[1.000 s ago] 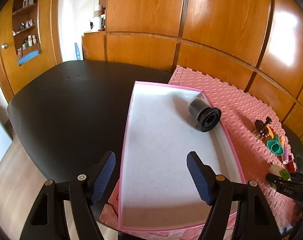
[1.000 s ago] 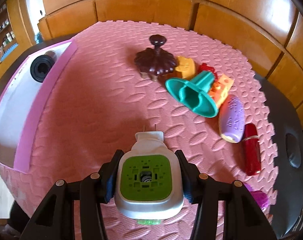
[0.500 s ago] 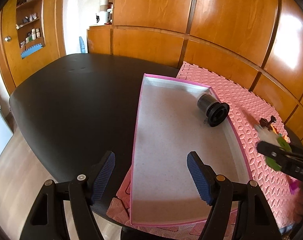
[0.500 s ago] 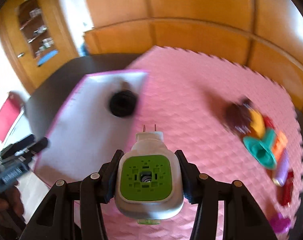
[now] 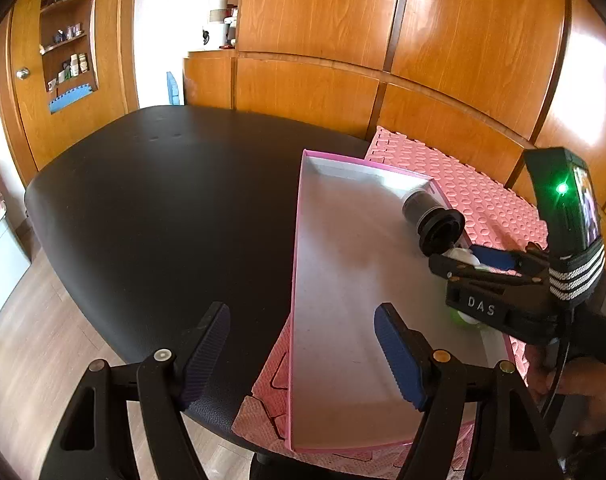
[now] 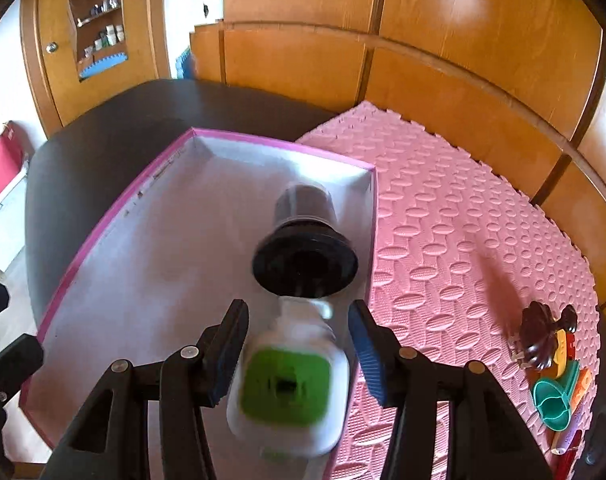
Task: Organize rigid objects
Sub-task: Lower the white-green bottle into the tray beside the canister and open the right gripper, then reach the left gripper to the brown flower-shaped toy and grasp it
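A pink-rimmed tray (image 6: 103,224) with a grey floor lies on the black table; it also shows in the left wrist view (image 5: 299,264). A black filter cup (image 6: 305,240) lies on its side in the tray's far right part, also seen in the left wrist view (image 5: 433,216). My right gripper (image 6: 297,344) is open over the tray's right side. A white plug-in device with a green face (image 6: 289,392) sits blurred between its spread fingers, loose. My left gripper (image 5: 303,356) is open and empty over the tray's near edge.
A pink foam mat (image 6: 463,216) covers the table right of the tray. Several small toys (image 6: 551,364) lie at its right edge, among them a brown stamp and a teal funnel. The black table (image 5: 163,208) extends left. Wooden panels stand behind.
My right gripper carried the white and green device from the mat to over the tray, then opened; the device now sits loose and blurred. The left gripper stayed open.
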`<action>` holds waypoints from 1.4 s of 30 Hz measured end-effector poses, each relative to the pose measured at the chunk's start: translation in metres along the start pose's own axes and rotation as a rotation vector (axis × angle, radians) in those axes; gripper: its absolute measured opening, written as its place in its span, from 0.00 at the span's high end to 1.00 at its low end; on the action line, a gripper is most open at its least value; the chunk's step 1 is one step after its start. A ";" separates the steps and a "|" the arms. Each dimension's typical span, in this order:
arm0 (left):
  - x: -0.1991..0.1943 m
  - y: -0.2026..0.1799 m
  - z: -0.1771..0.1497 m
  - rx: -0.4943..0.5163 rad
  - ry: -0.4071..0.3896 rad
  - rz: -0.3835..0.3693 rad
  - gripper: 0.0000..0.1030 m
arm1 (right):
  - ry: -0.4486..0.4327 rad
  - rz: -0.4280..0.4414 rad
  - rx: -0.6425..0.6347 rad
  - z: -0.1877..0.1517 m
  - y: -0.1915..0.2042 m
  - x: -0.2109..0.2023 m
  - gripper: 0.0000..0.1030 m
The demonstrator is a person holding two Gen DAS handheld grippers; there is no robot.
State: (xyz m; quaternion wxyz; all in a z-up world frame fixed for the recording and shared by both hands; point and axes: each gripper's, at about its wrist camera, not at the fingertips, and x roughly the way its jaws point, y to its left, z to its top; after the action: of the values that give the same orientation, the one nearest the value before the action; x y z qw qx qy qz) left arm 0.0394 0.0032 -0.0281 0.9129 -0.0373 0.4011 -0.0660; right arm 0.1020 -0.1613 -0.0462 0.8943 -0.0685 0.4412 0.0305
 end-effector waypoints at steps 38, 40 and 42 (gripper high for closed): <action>-0.015 -0.040 -0.006 0.113 -0.032 -0.023 0.22 | -0.199 -0.081 0.158 -0.054 -0.045 -0.099 0.48; -0.015 -0.044 -0.006 0.127 -0.031 -0.028 0.22 | -0.198 -0.098 0.176 -0.060 -0.056 -0.102 0.48; -0.015 -0.049 -0.006 0.144 -0.033 -0.031 0.22 | -0.196 -0.111 0.195 -0.065 -0.066 -0.105 0.48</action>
State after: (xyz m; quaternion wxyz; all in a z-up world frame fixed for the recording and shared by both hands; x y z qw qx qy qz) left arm 0.0199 -0.0433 -0.0152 0.9185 0.0209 0.3798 -0.1081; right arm -0.0051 -0.2353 0.0041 0.9357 -0.0025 0.3483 -0.0555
